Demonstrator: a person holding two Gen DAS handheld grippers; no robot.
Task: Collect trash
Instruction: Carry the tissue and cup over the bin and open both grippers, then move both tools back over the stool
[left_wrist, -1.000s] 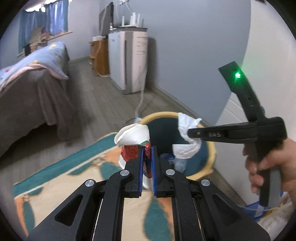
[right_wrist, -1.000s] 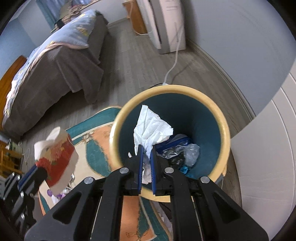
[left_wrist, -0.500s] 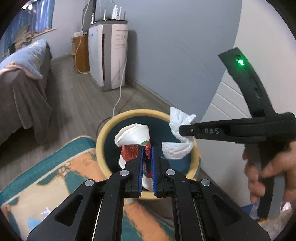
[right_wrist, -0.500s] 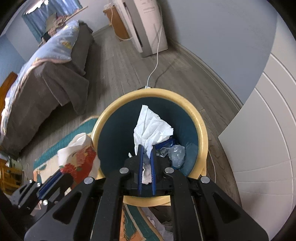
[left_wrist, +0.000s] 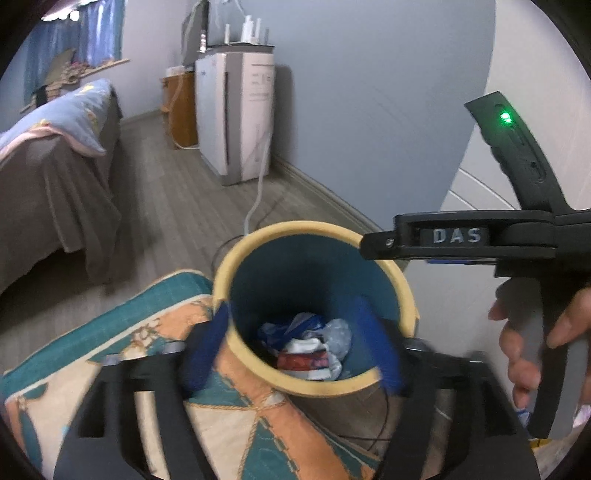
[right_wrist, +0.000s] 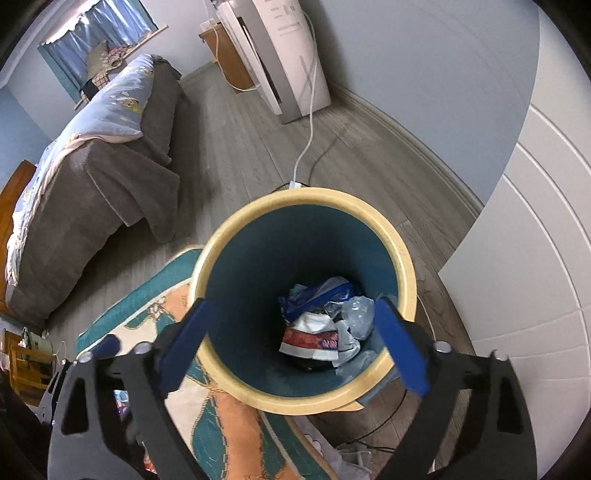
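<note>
I hold my two grippers above a round bin (right_wrist: 306, 397) with a yellow rim and a dark teal inside. The jaws of my left gripper (left_wrist: 291, 347) are opening and nothing is between them; they stand wide on both sides of the bin's mouth. The jaws of my right gripper (right_wrist: 295, 345) are opening too, also with nothing between them. The trash (right_wrist: 325, 325) lies at the bottom of the bin: a red and white paper piece, a blue wrapper and some clear plastic. The bin stands on a grey wooden floor (right_wrist: 236, 155), and its near side touches a rug (left_wrist: 258, 424) in teal, orange and cream. Behind it a white cable (right_wrist: 308, 122) runs to a tall white appliance (left_wrist: 236, 114) by the blue-grey wall. At the left is a bed (right_wrist: 96, 155) with a brown cover and a light blue blanket.
</note>
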